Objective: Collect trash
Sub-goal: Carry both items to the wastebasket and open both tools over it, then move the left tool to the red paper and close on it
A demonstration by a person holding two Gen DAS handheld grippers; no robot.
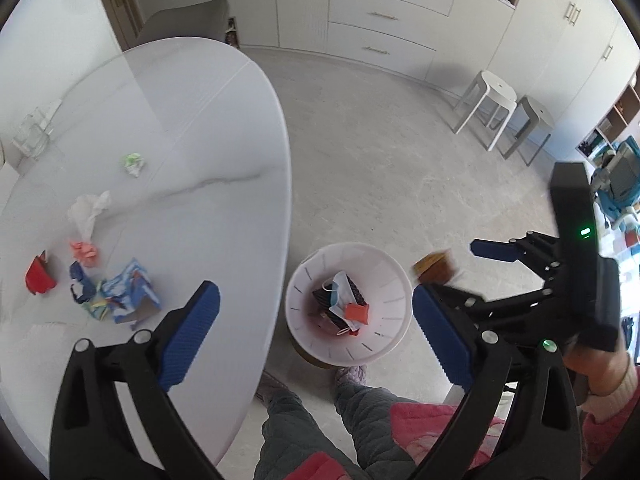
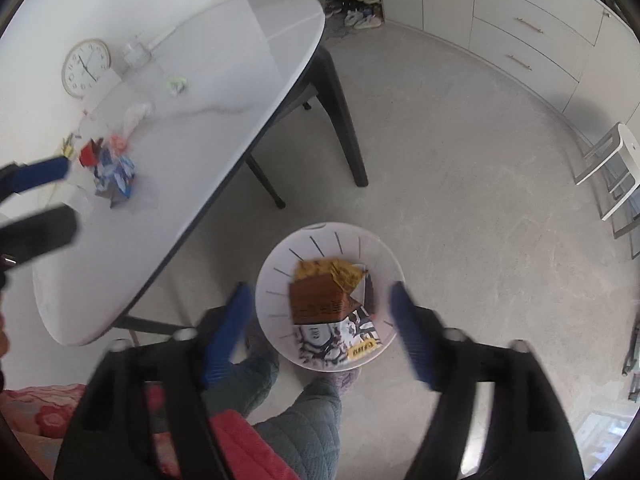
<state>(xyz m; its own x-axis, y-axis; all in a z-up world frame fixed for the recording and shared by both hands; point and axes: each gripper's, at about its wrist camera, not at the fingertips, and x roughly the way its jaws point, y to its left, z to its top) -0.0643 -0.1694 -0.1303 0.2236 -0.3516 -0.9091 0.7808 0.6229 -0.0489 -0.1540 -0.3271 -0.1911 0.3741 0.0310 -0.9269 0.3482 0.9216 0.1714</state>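
Observation:
A white bin [image 1: 394, 280] stands on the floor by the table's edge, holding a red scrap [image 1: 356, 312], a face mask and dark wrappers. My left gripper [image 1: 316, 332] is open above it with nothing between its fingers. My right gripper [image 2: 319, 289] is open over the same bin [image 2: 276, 256]. A brown and yellow snack packet [image 2: 320, 300] lies blurred between its fingers, touching neither pad. In the left wrist view that packet [image 1: 434, 268] shows in mid-air beside a right gripper finger [image 1: 494, 251]. On the table [image 1: 200, 120] lie a green crumple [image 1: 134, 164], white tissue [image 1: 86, 212], pink crumple [image 1: 85, 252], red scrap [image 1: 38, 278] and blue wrapper [image 1: 124, 296].
A person's quilted legs [image 1: 360, 412] and a slipper stand just behind the bin. A dark chair [image 2: 340, 120] sits under the table. Two stools [image 1: 490, 100] stand by the cabinets [image 1: 380, 12]. A clock [image 2: 86, 66] and a glass container [image 1: 30, 136] are at the table's far side.

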